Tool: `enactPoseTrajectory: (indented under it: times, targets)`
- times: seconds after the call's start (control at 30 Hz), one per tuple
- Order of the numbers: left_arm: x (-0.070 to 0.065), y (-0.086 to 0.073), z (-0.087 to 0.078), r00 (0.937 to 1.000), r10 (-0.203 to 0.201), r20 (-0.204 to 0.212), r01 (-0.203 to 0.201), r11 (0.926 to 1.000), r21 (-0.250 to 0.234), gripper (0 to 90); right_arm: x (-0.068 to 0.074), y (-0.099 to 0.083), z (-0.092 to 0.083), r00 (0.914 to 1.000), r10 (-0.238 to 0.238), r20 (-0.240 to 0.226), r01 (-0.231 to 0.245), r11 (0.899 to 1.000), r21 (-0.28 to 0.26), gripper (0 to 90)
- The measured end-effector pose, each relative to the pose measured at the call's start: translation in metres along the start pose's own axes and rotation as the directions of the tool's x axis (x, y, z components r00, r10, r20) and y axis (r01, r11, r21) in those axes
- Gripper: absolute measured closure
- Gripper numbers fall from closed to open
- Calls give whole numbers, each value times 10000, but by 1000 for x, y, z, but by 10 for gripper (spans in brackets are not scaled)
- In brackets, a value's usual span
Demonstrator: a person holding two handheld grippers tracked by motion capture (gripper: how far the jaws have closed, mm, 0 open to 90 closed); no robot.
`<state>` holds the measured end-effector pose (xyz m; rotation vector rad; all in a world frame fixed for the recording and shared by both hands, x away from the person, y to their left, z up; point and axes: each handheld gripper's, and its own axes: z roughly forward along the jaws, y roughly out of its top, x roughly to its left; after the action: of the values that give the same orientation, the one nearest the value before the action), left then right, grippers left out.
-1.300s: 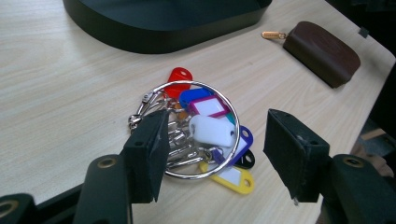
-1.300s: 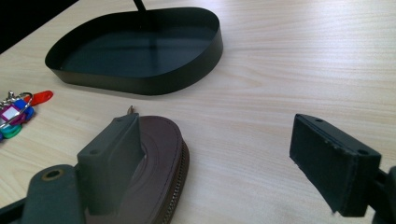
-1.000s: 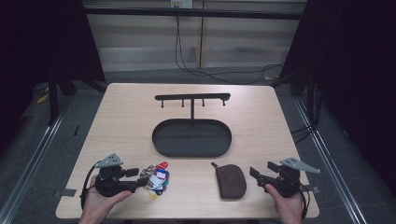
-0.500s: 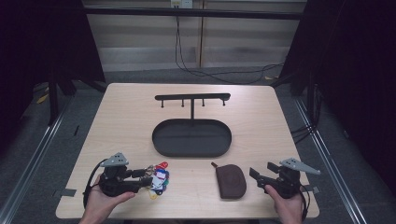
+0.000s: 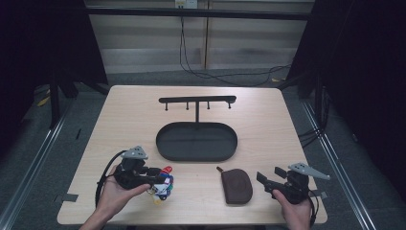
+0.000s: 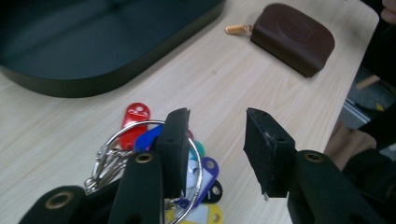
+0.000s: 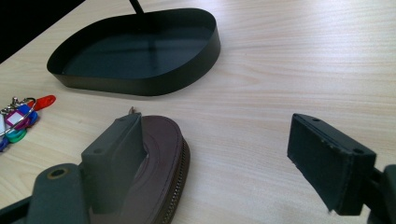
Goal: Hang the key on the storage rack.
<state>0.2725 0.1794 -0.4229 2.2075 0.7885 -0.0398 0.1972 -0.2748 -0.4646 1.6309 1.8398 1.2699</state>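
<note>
In the high view, an oval black tray (image 5: 197, 142) with a hook rail rising behind it is seen at the middle of the tabletop (image 5: 119, 120). The bunch of coloured key tags (image 5: 162, 184) is found just in front of the tray's left end, and the left gripper (image 5: 154, 173) is held over it. A brown zip pouch (image 5: 236, 185) is laid in front of the tray's right end; the right gripper (image 5: 264, 178) is held beside the pouch, farther from the tray, with its jaws spread.

In the left gripper view, the jaws have just been closing, yet a gap is left between them with bare tabletop in it. The metal key ring (image 6: 140, 140) is seen beside and behind the left jaw, possibly touching it, though this is not clearly resolved. The tray is seen beyond the tags.

In the right gripper view, the jaws are spread wide. The pouch (image 7: 161, 154) lies partly behind the left jaw, short of the tray (image 7: 140, 79).
</note>
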Motion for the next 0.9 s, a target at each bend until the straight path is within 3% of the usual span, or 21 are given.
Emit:
enactPoseTrajectory:
  times: [0.03, 0.17, 0.23, 0.3, 0.33, 0.47, 0.5, 0.57, 0.67, 0.73, 0.9]
  targets:
    - [0, 0, 0, 10000, 0, 0, 0, 10000, 0, 617, 0, 0, 0, 10000, 0, 0, 0, 10000, 0, 188]
    - [2, 4, 12, 10000, 2, -80, 7, 9940, 1097, 678, 1, 0, 2, 9999, -100, 15, 100, 9999, 102, 189]
    - [2, 5, 15, 9996, 79, -261, -47, 9930, 1182, 716, 1, 0, 2, 9999, -111, -24, 111, 9999, 106, 189]
    - [2, 4, 17, 9997, 161, -180, -137, 9923, 1233, 732, 1, 0, 1, 9999, -121, 2, 121, 9999, 90, 189]
    - [2, 4, 19, 9987, 495, -137, -469, 9878, 1487, 762, 0, 0, 1, 9999, -102, 5, 101, 9999, 85, 191]
    - [4, 3, 23, 9991, 377, -173, -339, 9828, 1818, 773, 0, 0, 2, 10000, -93, -21, 93, 9998, 193, 197]
    - [5, 3, 27, 9990, 380, -243, -320, 9772, 2098, 781, 1, 0, 2, 9999, -123, -15, 124, 9997, 194, 198]
    - [4, 4, 31, 9991, 284, -314, -206, 9740, 2254, 781, 2, 0, 3, 9997, -225, -22, 226, 9995, 217, 200]
    - [4, 4, 38, 9989, 329, -335, -229, 9639, 2653, 797, 2, 0, 3, 9996, -279, -17, 279, 9992, 295, 199]
    - [2, 3, 41, 9978, 537, -377, -416, 9622, 2692, 815, 1, 0, 4, 9997, -259, -23, 259, 9992, 305, 199]
    - [2, 3, 46, 9982, 502, -342, -372, 9504, 3089, 828, 1, 1, 2, 9995, -294, 86, 292, 9994, 204, 216]
